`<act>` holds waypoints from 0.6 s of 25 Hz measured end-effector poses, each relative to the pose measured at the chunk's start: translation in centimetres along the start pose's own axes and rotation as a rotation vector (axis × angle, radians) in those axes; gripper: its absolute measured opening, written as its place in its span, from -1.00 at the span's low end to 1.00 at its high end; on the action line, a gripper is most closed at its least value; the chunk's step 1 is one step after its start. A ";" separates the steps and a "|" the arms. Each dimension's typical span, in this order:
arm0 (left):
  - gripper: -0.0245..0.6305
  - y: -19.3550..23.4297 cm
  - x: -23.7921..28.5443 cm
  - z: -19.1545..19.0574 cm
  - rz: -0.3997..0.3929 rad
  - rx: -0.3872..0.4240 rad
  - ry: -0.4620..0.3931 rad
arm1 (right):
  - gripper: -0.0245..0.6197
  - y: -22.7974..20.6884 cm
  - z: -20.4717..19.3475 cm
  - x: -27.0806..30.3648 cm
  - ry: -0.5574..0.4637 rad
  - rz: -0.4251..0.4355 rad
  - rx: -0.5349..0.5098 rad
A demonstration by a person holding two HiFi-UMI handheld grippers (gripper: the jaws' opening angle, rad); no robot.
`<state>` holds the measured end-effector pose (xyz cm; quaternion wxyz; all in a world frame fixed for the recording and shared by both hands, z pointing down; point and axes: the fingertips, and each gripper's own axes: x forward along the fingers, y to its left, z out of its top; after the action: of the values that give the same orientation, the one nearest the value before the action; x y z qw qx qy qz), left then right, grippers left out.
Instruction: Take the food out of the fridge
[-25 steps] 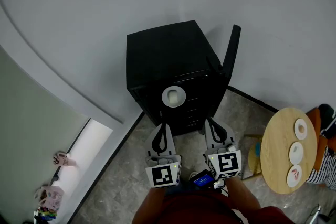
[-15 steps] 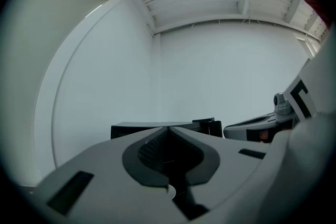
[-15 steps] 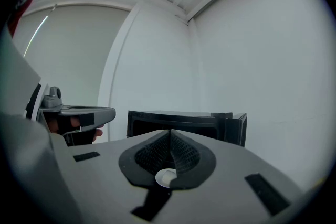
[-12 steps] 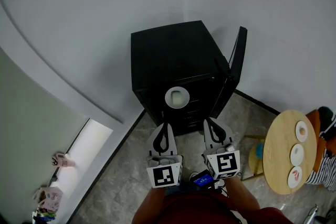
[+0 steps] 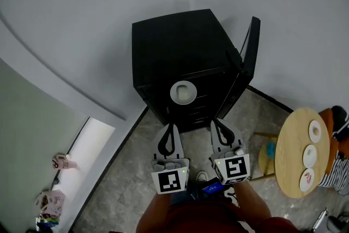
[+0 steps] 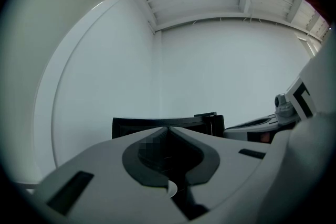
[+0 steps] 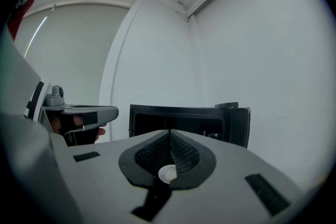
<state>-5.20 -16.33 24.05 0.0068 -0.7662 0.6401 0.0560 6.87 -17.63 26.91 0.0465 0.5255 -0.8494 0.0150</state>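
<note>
**A:** How far along is this? Start with what's closest.

**B:** Barely begun, I'd say. Closest in are the two grippers, held side by side and level above the stone floor (image 5: 128, 177). The left gripper (image 5: 170, 127) has its jaws pressed together with nothing between them, and the right gripper (image 5: 216, 124) is closed and empty too. Both stop short of the fridge and touch nothing.

**A:** And the fridge?

**B:** It's a small black fridge (image 5: 174, 43) standing against the wall. Its door (image 5: 248, 57) is already swung out on the right side of the head view and stands edge-on, so the opening step looks done. Reaching in, taking hold, lifting out and setting down are all left to do.

**A:** Where's the food?

**B:** On a shelf just inside the opening, towards the front, there's a white round dish (image 5: 183, 92). It's well apart from both grippers. I can't tell what is in it, if anything.

**A:** Which way does it point?

**B:** It sits flat with its mouth upward. Being round, it has no long axis, so no side is better to approach from. The fridge's opening faces the person, in line with both grippers.

**A:** Anywhere to put it?

**B:** Off to the right is a round wooden surface (image 5: 289, 139) carrying three small plates (image 5: 309, 156).
</note>
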 end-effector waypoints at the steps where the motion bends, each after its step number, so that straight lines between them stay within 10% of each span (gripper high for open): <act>1: -0.88 0.0 0.0 -0.3 -0.001 -0.001 0.002 | -0.85 0.0 -0.2 0.1 0.006 -0.001 -0.005; 15: -0.88 0.8 1.3 -4.4 0.004 -0.009 0.047 | -0.85 0.4 -2.3 2.9 -0.036 0.035 -0.010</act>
<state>-5.40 -18.09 28.40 -0.0118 -0.7661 0.6413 0.0408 5.35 -19.85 29.45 0.0335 0.5105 -0.8592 0.0021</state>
